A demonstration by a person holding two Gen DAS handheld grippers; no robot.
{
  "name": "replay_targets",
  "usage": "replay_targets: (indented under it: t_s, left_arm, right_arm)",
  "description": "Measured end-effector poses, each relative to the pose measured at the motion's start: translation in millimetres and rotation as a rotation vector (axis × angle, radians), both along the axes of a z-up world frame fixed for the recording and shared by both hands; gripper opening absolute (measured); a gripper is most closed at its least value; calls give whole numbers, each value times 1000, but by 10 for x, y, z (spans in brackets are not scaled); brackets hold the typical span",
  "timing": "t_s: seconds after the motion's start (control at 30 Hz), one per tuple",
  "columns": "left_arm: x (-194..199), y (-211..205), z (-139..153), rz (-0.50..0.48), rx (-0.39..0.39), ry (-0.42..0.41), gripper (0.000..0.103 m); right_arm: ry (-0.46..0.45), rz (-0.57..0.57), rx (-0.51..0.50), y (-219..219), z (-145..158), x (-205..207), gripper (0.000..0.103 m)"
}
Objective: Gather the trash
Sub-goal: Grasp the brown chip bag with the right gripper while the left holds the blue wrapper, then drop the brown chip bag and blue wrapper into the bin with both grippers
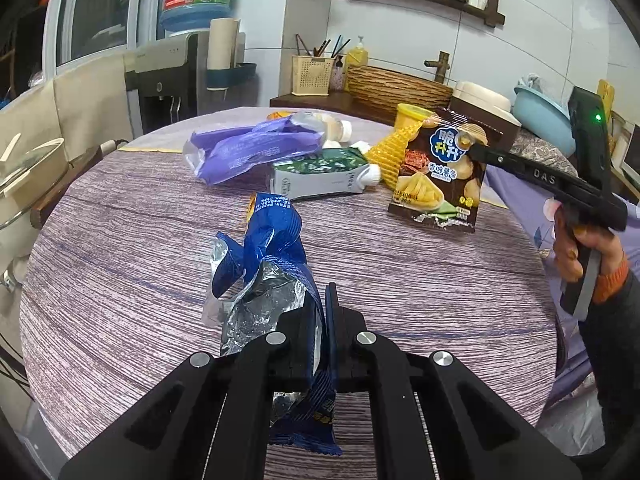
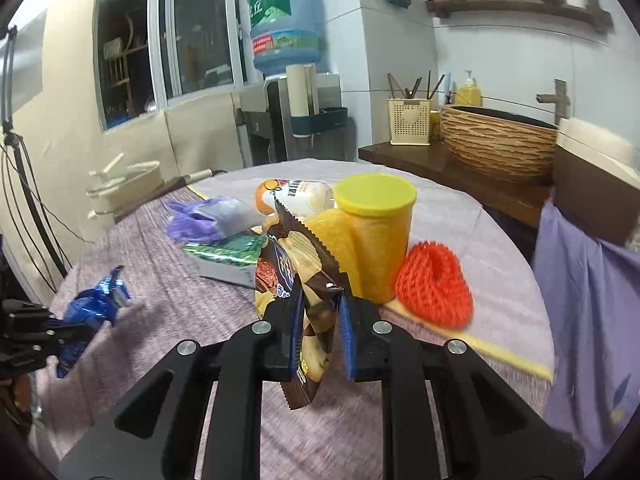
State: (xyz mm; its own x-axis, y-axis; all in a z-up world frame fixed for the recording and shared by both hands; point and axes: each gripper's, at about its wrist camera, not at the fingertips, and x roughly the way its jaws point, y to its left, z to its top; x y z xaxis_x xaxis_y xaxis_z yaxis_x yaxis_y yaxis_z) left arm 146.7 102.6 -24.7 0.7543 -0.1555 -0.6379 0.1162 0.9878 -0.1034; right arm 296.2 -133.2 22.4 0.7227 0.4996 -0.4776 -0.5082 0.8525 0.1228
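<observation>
My left gripper (image 1: 320, 312) jaws clench the blue wrapper (image 1: 276, 240), my right gripper (image 2: 318, 312) jaws clench the brown chip bag (image 2: 296, 264) hanging upright (both clear of the counter (image 1: 400, 280)), so neither is free for the carton (image 1: 320, 176) ahead.

Crumpled blue wrapper (image 1: 276, 256) and brown chip bag (image 1: 440, 172), both lifted.

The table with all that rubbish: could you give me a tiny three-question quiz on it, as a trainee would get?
1. True or false: the left gripper holds a blue foil wrapper.
2. What does the right gripper hold? A) brown chip bag B) green carton C) red foam net
3. Fill in: the yellow canister stands ____ on the table.

Key: 1 true; 2 A; 3 upright.
</observation>
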Motion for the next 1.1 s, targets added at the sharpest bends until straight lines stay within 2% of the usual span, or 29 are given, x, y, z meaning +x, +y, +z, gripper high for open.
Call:
replay_targets:
  t_s: [0.23,0.3,0.53,0.8,0.97,1.1]
  left_arm:
    - [-104,-349,81,-55,-25,-31,6]
    - [-119,-475,107,-81,-40,-36,6]
    - [-164,-887,125,-163,-67,-37,6]
    - [-190,-1550,165,-316,-72,-47,6]
    - [-231,-2094,176,-449,-73,-53,6]
    - [-290,-2486,121,-551,-66,-48,6]
  right_arm:
    - [-7,-71,14,-246,34,-485,17]
    - [1,-111,4,-337,-3,-586,17]
    - [67,-227,67,-890,-252,-945,17]
    - [36,-449,114,-1768,-294,-1446,17]
    - [55,-589,82,-2187,-391,-1607,17]
    - [109,-698,21,-2450,-664,-1629,17]
